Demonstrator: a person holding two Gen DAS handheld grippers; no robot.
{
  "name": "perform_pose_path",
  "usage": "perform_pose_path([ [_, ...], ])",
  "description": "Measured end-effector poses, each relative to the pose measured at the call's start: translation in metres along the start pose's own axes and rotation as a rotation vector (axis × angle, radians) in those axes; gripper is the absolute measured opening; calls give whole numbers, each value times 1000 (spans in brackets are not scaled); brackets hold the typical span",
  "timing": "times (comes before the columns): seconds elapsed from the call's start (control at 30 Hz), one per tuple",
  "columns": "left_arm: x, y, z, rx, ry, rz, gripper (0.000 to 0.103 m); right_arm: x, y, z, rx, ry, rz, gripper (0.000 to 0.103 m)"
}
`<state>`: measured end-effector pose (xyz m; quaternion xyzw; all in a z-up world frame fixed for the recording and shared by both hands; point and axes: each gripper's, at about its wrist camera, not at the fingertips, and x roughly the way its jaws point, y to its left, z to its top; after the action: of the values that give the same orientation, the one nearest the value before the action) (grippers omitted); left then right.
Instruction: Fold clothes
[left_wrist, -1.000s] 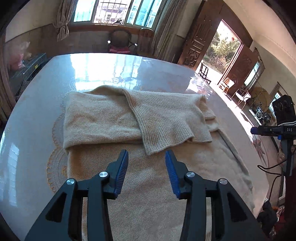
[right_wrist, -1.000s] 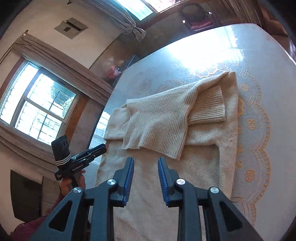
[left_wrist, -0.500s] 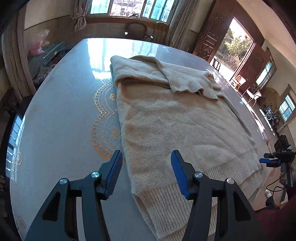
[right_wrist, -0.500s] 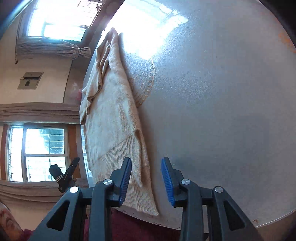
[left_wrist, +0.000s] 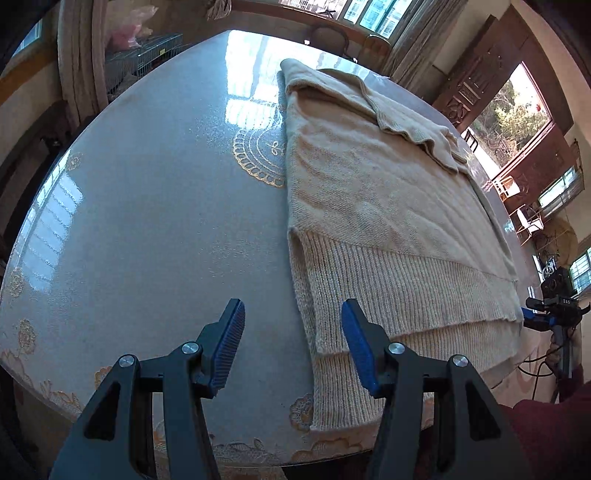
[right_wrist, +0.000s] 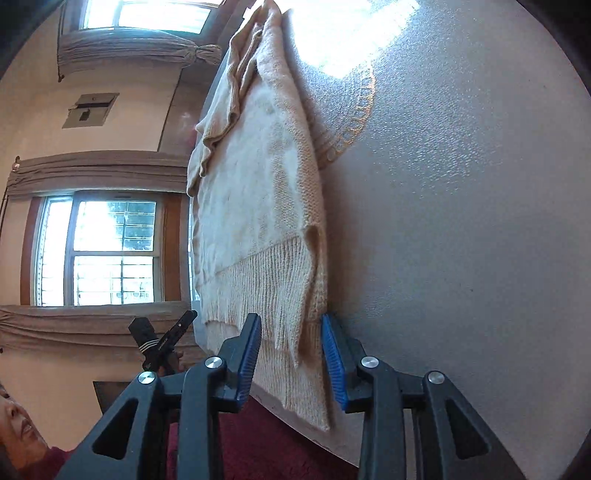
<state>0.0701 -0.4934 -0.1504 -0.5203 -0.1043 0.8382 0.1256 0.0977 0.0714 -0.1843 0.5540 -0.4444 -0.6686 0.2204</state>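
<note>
Left claw (left_wrist: 293, 334) released, straddling sweater (left_wrist: 373, 206) hem corner at desk (left_wrist: 147, 221) edge. Right claw (right_wrist: 291, 349) released, opposite hem corner between pads, untouched.

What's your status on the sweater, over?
Left gripper open, hem corner between fingers, not pinched. Right gripper open, straddling the other hem corner. Sweater flat on table, sleeves folded in. Nothing in the way.

I see a cream sweater (left_wrist: 373, 192) with a ribbed hem, a grey speckled worktop (left_wrist: 155, 206) with gold lace patterns, and blue ridged pads (right_wrist: 334, 354) on black grippers.
</note>
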Motion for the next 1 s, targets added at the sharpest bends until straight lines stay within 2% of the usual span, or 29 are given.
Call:
perform_pose_path([
  [0.1,4,4,-1,-35,21,-41,58,6,3,2,-15,26,2,34],
  [0.13,6,9,0,-78,43,-101,58,9,5,3,-17,33,3,34],
  [0.27,15,20,9,-204,86,-258,59,18,8,4,-16,54,2,34],
  [0.4,22,21,20,-248,135,-310,59,25,13,1,-16,57,-9,34],
  [0.47,24,20,23,-264,165,-316,59,26,19,-3,-44,55,-41,34],
  [0.57,29,19,27,-282,201,-340,58,27,30,-5,-98,45,-120,23],
  [0.63,33,19,27,-289,226,-353,48,25,32,-9,-115,34,-140,23],
  [0.67,37,19,26,-293,241,-346,32,24,32,-10,-122,29,-149,23],
  [0.7,38,19,24,-295,250,-352,24,23,32,-10,-126,28,-152,23],
  [0.77,41,19,22,-297,266,-365,17,23,35,-11,-142,31,-166,25],
  [0.83,44,20,19,-300,283,-378,17,23,35,-10,-136,40,-148,26],
  [0.93,45,22,14,-322,298,-410,17,26,39,-8,-142,52,-126,35],
  [1.0,45,25,14,-334,295,-425,17,28,44,-8,-162,56,-132,35],
])
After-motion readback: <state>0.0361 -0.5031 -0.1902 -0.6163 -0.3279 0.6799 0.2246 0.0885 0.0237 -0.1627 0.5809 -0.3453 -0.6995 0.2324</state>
